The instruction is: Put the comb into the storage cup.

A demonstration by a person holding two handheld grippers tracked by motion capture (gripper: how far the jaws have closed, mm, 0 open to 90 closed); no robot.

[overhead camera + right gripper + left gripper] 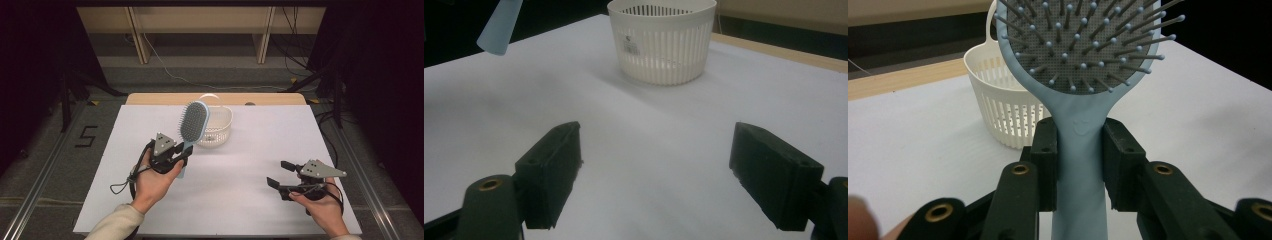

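- Hairbrush [192, 124], pale blue, grey bristle pad: lifted above the tabletop [240, 165] left of centre, head tilted toward the far edge, just beside the basket.
- Left gripper [1080, 155]: jaws clamped on the brush handle.
- Right gripper [278, 175]: jaws wide apart, nothing between them, near the right front corner.
- Basket [216, 125], white, slotted: near the far edge, centre.

Hairbrush [1083, 55] head's top beyond left gripper view's upper edge

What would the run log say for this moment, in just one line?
left gripper: shut on hairbrush handle, brush lifted | right gripper: open, nothing between jaws | basket: upright on table, behind brush
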